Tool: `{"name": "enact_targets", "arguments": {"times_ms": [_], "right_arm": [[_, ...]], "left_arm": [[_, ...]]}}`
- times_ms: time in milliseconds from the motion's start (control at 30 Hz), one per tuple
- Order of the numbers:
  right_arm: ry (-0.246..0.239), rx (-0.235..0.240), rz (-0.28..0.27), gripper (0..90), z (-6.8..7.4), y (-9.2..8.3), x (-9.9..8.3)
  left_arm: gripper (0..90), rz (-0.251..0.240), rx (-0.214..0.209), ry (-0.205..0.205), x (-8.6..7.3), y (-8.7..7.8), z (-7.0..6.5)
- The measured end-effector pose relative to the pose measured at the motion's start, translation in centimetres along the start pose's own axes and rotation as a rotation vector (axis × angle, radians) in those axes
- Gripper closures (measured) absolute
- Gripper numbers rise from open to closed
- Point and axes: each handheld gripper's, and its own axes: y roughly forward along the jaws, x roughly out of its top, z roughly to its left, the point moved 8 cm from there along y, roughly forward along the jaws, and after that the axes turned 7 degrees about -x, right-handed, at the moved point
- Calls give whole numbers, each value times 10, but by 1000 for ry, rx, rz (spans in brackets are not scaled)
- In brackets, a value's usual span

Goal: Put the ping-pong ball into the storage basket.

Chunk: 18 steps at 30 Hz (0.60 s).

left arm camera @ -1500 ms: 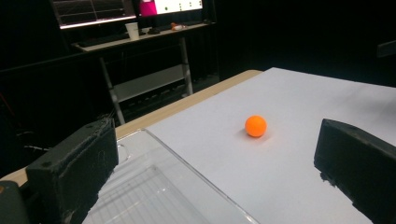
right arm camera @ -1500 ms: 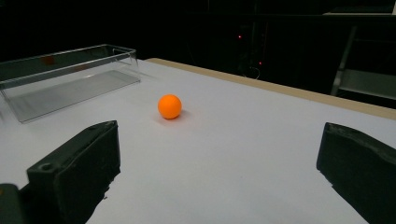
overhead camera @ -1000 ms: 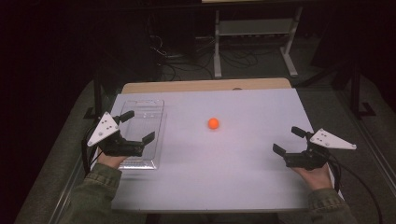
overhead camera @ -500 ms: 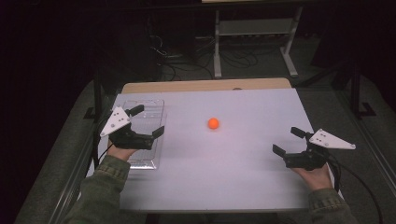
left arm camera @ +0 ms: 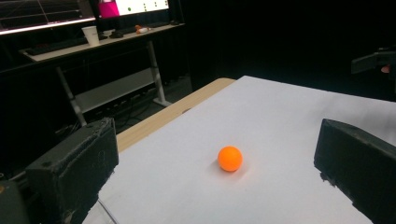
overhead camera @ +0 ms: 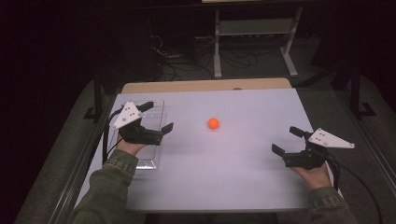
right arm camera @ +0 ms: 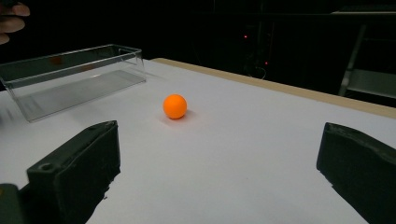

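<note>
Ball is sitting out in the open middle of the white desk, touching nothing, with the clear plastic box well off to its left. It looks like a ping-pong ball to me: small, orange, smooth, so I'm guessing super light, hollow and kind of slick. That means it's probably going to roll or squirt away if one pad nudges it first, and squeezing hard could dent it.

Left gripper is hovering over the box end of the desk with its jaws spread wide, and in the left gripper view the ball is lying right between them, farther ahead. Right gripper is waiting near the right edge, jaws also wide, holding nothing; its view is showing the ball ahead and the box beyond it to the left.

If I were doing it, I'd be coming down so both pads are meeting the ball at its widest part, on opposite sides at once, then closing gently. The box looks rigid and thin-walled, with an open top.
</note>
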Motion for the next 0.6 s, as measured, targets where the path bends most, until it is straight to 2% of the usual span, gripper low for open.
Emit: {"name": "enact_targets", "arguments": {"times_ms": [267,600], "right_arm": [[1,8,2,0,0,3,-1],[2,14,2,0,1,3,-1]], "left_arm": [[0,7,-3,-14,1,6,4],[0,18,-22,-10,6,17,6]]}}
